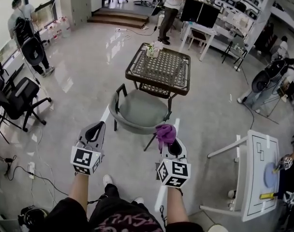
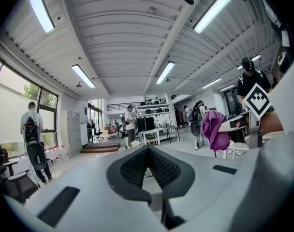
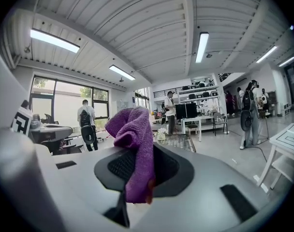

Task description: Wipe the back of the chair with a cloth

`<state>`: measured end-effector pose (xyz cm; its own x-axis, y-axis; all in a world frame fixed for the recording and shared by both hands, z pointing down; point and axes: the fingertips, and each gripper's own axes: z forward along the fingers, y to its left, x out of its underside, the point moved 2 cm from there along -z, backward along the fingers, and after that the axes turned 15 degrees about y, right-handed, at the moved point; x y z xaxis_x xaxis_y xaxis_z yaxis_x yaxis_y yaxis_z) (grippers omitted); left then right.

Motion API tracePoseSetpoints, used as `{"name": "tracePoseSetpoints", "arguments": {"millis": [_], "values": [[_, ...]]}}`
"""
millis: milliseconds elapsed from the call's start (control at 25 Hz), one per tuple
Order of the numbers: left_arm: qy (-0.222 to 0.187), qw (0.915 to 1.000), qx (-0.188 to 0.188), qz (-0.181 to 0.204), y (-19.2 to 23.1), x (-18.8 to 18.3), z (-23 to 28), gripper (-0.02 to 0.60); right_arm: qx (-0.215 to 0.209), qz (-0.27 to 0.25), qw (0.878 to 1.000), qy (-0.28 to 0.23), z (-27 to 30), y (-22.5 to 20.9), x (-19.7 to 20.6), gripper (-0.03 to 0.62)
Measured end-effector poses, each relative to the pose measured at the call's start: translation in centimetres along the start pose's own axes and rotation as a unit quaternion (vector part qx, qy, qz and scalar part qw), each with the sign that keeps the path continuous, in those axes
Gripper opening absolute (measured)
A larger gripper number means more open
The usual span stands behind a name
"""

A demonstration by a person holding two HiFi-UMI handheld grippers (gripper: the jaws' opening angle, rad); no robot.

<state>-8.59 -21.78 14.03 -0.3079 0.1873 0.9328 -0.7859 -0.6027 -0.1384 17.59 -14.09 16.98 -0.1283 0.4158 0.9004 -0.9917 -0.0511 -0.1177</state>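
Note:
The grey-green tub chair (image 1: pixel 137 109) stands on the floor just ahead of me, its curved back turned toward me. Both grippers are held up, short of the chair and apart from it. My right gripper (image 1: pixel 169 140) is shut on a purple cloth (image 1: pixel 165 133), which bunches above the jaws near the chair's right rim. In the right gripper view the cloth (image 3: pixel 133 129) hangs over that gripper (image 3: pixel 137 154). My left gripper (image 1: pixel 95 130) is shut with nothing in it; the left gripper view shows that gripper (image 2: pixel 147 152) and the cloth (image 2: pixel 213 128) to its right.
A dark wicker table (image 1: pixel 159 69) with a small plant stands right behind the chair. A white table (image 1: pixel 257 175) is at my right, black office chairs (image 1: pixel 16 98) at my left. Cables (image 1: pixel 38 179) lie on the floor at the left. Several people stand around the room.

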Motion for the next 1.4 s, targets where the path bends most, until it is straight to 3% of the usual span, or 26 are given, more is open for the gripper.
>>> {"name": "tracePoseSetpoints", "arguments": {"millis": [680,1000,1400], "values": [[-0.025,0.999,-0.035,0.009,-0.6,-3.3,-5.5,0.009,-0.016,-0.013,1.0,-0.017,-3.7,-0.2,-1.8,0.092],[-0.018,0.9987,-0.046,0.013,-1.3,-3.2,-7.3,0.009,-0.023,-0.007,1.0,-0.018,-4.8,-0.5,-1.2,0.092],[-0.025,0.9987,-0.043,0.01,-0.8,-3.7,-8.9,0.009,-0.028,0.006,0.999,-0.032,-5.8,0.2,-2.2,0.092]]}}
